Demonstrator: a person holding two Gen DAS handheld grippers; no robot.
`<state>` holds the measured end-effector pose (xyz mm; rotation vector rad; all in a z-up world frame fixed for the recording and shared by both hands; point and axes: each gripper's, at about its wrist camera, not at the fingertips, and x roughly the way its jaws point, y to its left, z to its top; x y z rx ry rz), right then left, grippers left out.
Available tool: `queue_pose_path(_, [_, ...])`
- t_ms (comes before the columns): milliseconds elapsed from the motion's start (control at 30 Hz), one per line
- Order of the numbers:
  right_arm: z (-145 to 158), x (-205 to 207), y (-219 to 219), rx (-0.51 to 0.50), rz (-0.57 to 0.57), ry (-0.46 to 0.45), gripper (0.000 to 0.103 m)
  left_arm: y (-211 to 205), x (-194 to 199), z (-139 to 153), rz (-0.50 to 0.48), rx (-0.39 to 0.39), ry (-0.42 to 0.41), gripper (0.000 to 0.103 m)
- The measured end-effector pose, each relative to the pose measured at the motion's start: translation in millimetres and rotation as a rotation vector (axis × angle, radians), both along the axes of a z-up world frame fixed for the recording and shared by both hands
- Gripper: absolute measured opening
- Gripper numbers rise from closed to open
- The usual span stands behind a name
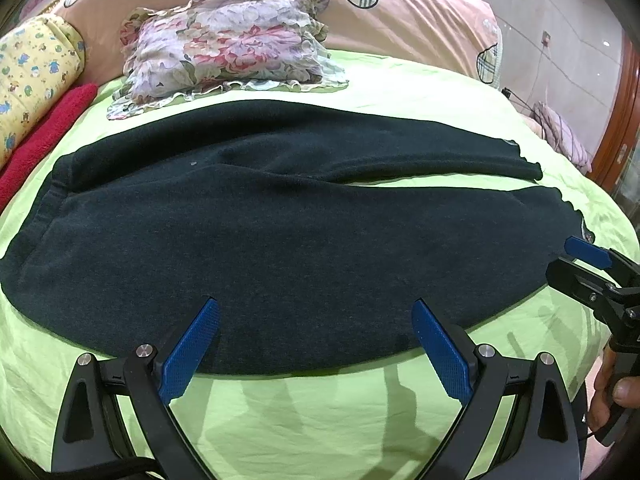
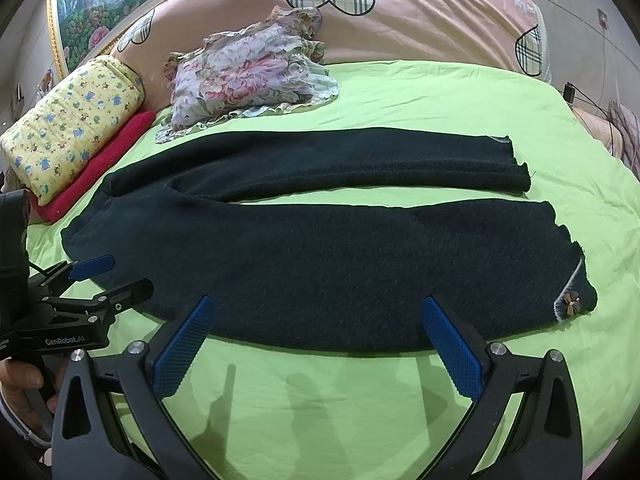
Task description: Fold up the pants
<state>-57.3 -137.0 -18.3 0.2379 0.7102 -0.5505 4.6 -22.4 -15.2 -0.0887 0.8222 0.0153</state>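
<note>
Dark pants point(image 1: 280, 216) lie spread flat across the green bedsheet point(image 1: 320, 412), near its front edge. The left gripper point(image 1: 316, 344) and right gripper point(image 2: 316, 340) hover over the near leg, jaws wide, holding nothing.

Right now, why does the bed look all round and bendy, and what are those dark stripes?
Left wrist view: the fisheye lens bulges the green sheet and pants. Right wrist view: same curving; the stripes are claw shadows on the sheet.
</note>
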Motion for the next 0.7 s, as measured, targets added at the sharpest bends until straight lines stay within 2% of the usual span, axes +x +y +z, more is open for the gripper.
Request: queue_pose_path(700, [12,-3,-8,0.019,-0.017,-0.029,0.103,-3,9,6,-0.025,-0.025,-0.006,0.098])
